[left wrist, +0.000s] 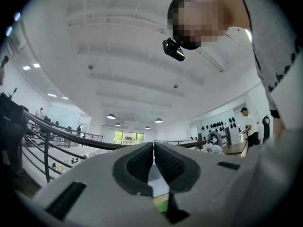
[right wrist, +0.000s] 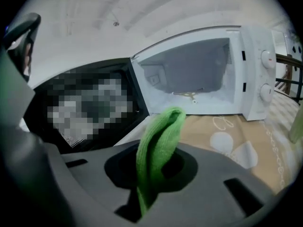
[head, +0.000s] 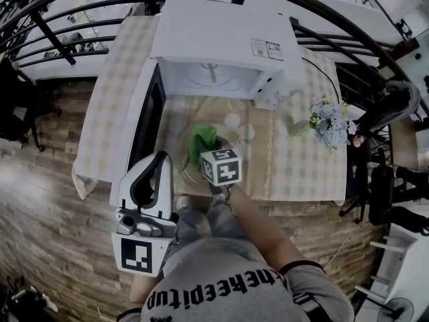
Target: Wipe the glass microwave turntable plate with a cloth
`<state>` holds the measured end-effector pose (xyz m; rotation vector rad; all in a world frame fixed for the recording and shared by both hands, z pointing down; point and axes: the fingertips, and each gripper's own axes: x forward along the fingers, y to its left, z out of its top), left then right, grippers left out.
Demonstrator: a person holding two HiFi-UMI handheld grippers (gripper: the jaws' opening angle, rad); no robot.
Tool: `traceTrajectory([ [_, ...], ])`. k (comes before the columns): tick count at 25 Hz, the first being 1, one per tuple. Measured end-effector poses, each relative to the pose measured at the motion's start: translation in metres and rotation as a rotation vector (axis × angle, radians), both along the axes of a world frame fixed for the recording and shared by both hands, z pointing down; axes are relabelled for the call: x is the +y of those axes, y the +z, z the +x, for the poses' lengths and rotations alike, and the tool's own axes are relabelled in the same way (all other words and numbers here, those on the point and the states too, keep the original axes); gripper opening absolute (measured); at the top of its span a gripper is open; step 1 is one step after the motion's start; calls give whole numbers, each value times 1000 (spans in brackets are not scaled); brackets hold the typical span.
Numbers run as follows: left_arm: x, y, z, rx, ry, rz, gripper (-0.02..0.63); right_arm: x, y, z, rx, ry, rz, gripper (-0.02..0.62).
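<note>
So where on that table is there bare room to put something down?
Bare checked tablecloth lies left of the open microwave door, and a strip runs between the beige mat and the flowers. It's crowded just before the microwave mouth, where the right tool holds the green cloth.

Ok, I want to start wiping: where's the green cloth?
Pinched in the right claw, the green cloth hangs mid-table in the head view, just before the open microwave.
</note>
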<state>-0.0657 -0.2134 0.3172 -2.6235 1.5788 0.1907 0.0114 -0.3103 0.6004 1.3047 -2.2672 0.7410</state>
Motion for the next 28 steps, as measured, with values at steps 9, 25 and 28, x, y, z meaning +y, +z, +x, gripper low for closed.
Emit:
traceTrajectory([
  [9,3,6,-6,-10,-32,-20,11,-12,44,-37,161,-148,-86,44],
  [25,-4,-4,5,7,-20,-10,12,-15,53,46,184,3,-125,41],
  [28,-7,-18,6,30,-27,30,11,-12,52,68,191,45,-128,41],
])
